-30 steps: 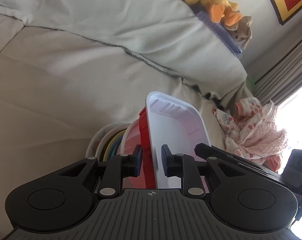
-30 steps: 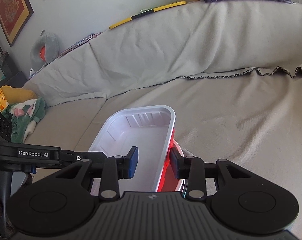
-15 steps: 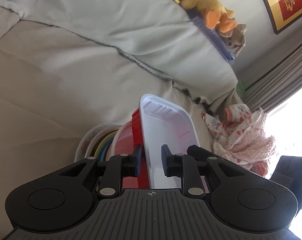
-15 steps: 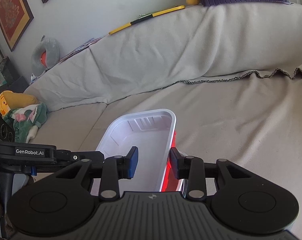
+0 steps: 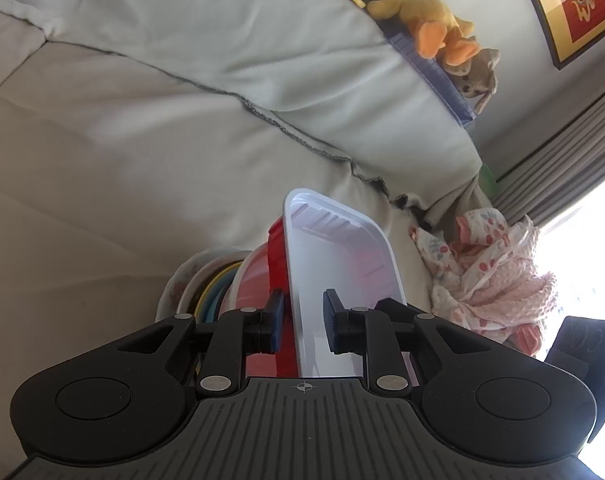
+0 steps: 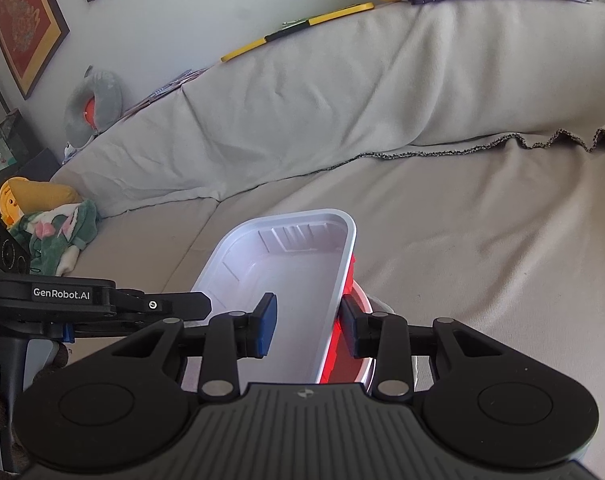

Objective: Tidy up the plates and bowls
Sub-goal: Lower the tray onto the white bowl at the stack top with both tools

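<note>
A white rectangular plastic tray (image 5: 338, 264) sits nested in a red tray (image 5: 276, 252), on top of a stack of bowls and plates (image 5: 206, 284) on a beige sofa. My left gripper (image 5: 301, 322) straddles the left rims of the white and red trays, with a gap on the inner side. My right gripper (image 6: 308, 326) straddles the right rims of the same white tray (image 6: 290, 264) and red tray (image 6: 348, 276); its jaws stand apart. The left gripper's body (image 6: 102, 302) shows in the right wrist view.
The sofa seat (image 6: 482, 240) and back cushions (image 5: 262, 40) surround the stack. A pink patterned cloth (image 5: 490, 276) lies to the right. A green cloth and yellow toy (image 6: 42, 216) lie at the left end. Plush toys (image 5: 430, 28) sit on the sofa back.
Both wrist views have shifted slightly, with the stack a little lower and more central in view. The trays stay between both grippers' fingers; the finger gaps look unchanged.
</note>
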### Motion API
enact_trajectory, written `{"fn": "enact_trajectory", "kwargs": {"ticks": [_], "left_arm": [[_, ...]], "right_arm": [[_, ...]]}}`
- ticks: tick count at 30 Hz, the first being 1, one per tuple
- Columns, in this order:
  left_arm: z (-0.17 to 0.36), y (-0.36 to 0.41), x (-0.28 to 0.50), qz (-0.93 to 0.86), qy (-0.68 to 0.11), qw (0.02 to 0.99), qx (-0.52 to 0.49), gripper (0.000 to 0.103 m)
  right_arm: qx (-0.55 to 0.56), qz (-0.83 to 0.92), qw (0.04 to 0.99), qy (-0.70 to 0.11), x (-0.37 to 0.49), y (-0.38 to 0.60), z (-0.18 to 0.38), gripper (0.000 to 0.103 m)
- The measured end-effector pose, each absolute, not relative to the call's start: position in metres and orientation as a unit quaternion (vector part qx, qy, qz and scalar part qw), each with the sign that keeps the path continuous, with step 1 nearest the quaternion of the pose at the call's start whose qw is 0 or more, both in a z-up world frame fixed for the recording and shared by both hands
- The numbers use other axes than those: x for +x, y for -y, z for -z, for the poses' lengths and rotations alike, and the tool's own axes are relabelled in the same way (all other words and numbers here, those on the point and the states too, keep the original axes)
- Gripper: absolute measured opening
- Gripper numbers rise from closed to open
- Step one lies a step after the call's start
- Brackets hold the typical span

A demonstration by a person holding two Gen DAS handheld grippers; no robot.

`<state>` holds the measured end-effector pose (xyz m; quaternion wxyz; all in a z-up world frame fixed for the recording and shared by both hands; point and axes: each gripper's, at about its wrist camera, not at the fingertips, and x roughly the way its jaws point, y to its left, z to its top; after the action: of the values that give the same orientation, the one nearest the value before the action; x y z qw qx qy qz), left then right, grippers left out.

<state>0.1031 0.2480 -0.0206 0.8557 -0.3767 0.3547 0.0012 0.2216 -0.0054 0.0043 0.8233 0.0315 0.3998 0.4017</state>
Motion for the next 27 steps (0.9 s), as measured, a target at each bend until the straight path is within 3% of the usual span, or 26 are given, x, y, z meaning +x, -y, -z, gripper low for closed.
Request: {"fn": "enact_trajectory", "kwargs": {"ticks": [27], "left_arm": [[0.0170, -0.2476, 0.0972, -0.008, -0.351, 0.858, -0.376, 0.023]], "right_arm": [[0.021, -0.404, 0.821, -0.403, 0.2219, 0.0043, 0.0018, 0.035]]}}
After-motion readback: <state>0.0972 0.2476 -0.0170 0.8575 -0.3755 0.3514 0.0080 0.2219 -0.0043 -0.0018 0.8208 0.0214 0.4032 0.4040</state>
